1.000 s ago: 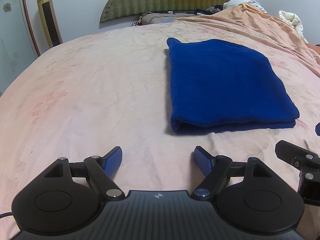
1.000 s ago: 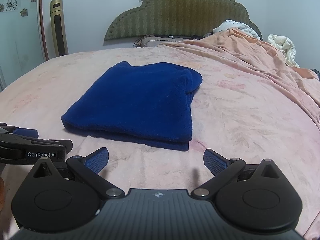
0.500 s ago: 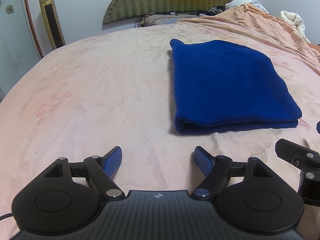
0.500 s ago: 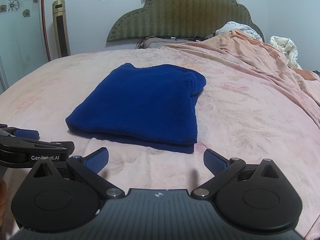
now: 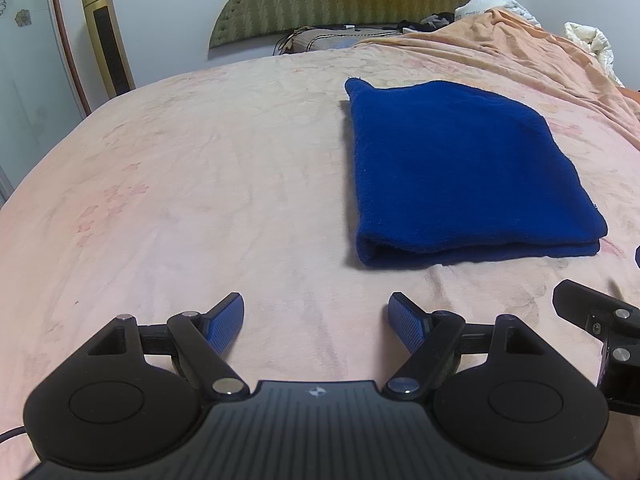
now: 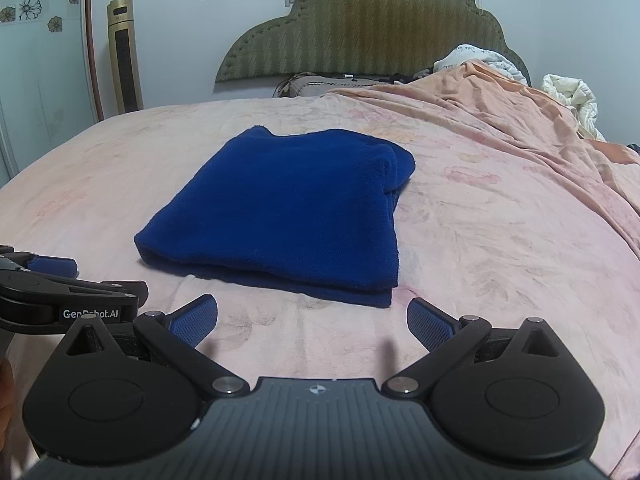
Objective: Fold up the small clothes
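Observation:
A dark blue garment lies folded into a flat rectangle on the pink bed sheet. It also shows in the right wrist view, straight ahead. My left gripper is open and empty, hovering over the sheet near and to the left of the garment's near edge. My right gripper is open and empty, just short of the garment's near edge. Neither touches the garment. The left gripper also shows at the left edge of the right wrist view.
A green padded headboard stands at the far end. A bunched orange blanket and white bedding pile up at the right. A gold tower fan stands by the wall at left.
Both grippers have drawn back and tilted up slightly, so the garment sits a little lower in both views. The garment has not moved. Both grippers stay open.

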`<state>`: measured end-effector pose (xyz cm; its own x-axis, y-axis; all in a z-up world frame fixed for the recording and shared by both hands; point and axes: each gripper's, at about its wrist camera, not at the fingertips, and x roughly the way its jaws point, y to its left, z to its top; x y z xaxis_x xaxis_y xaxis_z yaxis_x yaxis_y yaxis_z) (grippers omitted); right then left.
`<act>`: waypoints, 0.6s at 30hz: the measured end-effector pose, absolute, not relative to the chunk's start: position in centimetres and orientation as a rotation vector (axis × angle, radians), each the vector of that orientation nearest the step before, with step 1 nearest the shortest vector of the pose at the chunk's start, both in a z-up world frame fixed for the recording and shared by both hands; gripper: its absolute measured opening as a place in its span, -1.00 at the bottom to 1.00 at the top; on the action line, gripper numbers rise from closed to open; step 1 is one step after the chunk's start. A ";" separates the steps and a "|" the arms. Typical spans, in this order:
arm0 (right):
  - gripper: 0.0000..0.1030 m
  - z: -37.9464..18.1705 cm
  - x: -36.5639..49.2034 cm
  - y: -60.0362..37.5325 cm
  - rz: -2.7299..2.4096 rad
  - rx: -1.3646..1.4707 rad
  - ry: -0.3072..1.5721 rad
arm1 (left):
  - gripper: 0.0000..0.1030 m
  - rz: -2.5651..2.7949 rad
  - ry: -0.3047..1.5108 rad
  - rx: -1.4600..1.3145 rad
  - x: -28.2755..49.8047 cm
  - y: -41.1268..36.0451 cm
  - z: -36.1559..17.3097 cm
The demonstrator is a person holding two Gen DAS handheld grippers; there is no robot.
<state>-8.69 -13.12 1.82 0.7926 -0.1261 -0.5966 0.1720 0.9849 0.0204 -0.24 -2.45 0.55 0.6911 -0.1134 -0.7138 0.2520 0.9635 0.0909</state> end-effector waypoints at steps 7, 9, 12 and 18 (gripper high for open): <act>0.99 1.8 -8.7 -13.1 -0.160 0.075 0.635 | 0.54 -0.201 0.782 0.194 -0.2 -2.4 0.5; 0.99 1.8 -8.7 -13.1 -0.160 0.074 0.635 | 0.54 -0.201 0.781 0.197 -0.2 -2.5 0.4; 0.99 1.8 -8.7 -13.1 -0.159 0.075 0.635 | 0.54 -0.199 0.779 0.201 -0.3 -2.5 0.4; 0.99 1.8 -8.7 -13.0 -0.161 0.076 0.636 | 0.54 -0.198 0.778 0.203 -0.3 -2.5 0.4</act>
